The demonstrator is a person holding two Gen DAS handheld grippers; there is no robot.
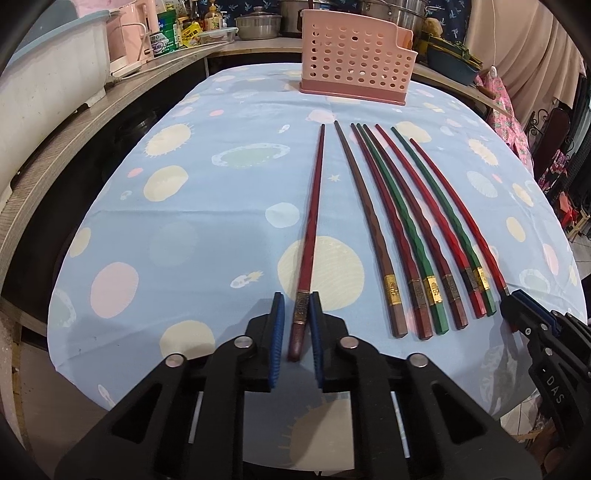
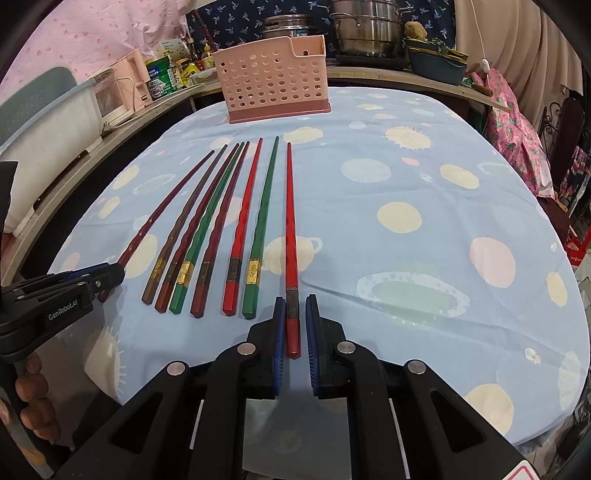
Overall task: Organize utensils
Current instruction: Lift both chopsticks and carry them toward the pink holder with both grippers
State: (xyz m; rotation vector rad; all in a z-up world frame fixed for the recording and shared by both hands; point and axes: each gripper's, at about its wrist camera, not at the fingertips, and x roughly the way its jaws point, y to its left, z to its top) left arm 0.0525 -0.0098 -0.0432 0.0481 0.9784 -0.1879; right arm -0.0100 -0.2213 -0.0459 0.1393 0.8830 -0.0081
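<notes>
Several long chopsticks lie side by side on the blue patterned tablecloth (image 1: 184,229). My left gripper (image 1: 296,300) straddles the thick end of a dark red chopstick (image 1: 312,218), the leftmost one; its blue pads sit close on both sides, with a small gap at the left pad. My right gripper (image 2: 295,303) straddles the thick end of a bright red chopstick (image 2: 290,221), the rightmost one, with gaps on both sides. Between them lie brown, red and green chopsticks (image 1: 413,236). A pink perforated utensil holder (image 1: 354,55) stands upright at the table's far end; it also shows in the right wrist view (image 2: 273,85).
Counters run along the left and back of the table, with a white bin (image 1: 48,81), bottles and steel pots (image 2: 365,29). Pink patterned cloth (image 2: 517,129) hangs at the right. The right gripper's body shows in the left wrist view (image 1: 543,332).
</notes>
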